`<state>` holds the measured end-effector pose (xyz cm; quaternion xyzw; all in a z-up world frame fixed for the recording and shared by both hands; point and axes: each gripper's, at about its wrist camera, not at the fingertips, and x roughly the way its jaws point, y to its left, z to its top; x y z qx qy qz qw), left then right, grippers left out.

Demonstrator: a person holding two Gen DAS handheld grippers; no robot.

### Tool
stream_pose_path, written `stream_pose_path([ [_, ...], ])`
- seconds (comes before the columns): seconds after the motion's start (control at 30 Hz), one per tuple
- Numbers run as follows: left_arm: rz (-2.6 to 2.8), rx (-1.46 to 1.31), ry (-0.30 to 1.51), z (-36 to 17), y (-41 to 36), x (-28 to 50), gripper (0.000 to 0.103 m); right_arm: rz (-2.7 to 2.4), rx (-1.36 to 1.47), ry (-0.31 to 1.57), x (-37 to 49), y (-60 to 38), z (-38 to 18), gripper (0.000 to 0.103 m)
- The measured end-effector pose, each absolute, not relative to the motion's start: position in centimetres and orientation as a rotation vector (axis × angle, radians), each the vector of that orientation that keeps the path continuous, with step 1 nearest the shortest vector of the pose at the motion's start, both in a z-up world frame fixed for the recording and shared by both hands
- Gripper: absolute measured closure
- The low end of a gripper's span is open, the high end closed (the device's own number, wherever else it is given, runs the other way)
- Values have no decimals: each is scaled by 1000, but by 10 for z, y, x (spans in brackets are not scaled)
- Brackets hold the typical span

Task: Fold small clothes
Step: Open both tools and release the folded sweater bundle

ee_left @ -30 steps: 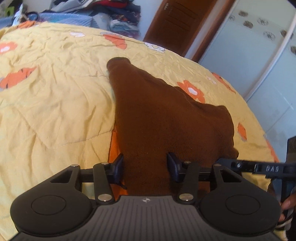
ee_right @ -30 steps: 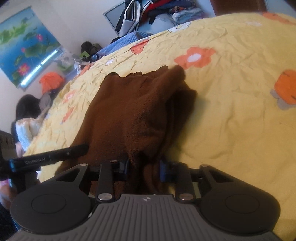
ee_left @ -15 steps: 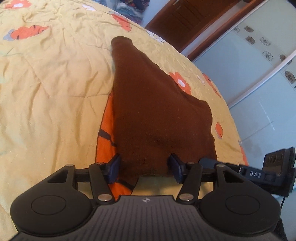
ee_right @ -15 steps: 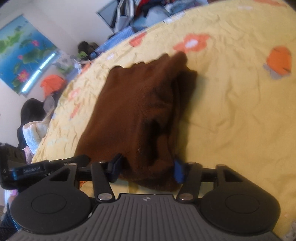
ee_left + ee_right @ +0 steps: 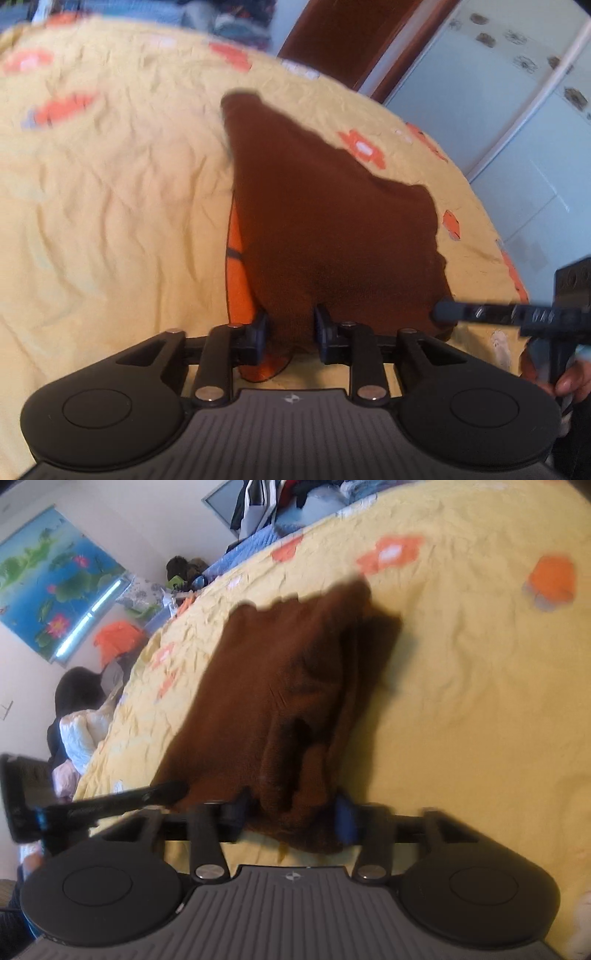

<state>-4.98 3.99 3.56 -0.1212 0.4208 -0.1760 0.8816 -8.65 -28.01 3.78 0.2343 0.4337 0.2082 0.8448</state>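
Left claw (image 5: 290, 334) is closing on the near hem of the brown knit garment (image 5: 332, 229), cloth between its jaws, pads not visibly pinching yet. Right claw (image 5: 291, 818) is opening, its jaws standing wide around the bunched near edge. The garment is lying on the yellow flowered bedspread (image 5: 110, 203), stretching toward twelve o'clock. Likely step: regripping between folds. Next, both claws need a firm hem pinch before carrying it toward twelve o'clock.
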Motion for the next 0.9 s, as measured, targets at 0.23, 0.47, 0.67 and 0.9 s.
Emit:
stream_pose_path([
  [0.23, -404, 51, 596, 72, -12, -61, 24, 395, 418, 666, -48, -271, 101, 39],
  [0.47, -396, 150, 658, 12, -49, -27, 23, 325, 265, 835, 39, -235, 33, 43],
  [0.67, -402, 157, 662, 12, -50, -27, 22, 308, 307, 868, 38, -250, 43, 57],
  [0.9, -391, 165, 652, 10, -54, -30, 21, 334, 231, 829, 20, -223, 63, 34],
])
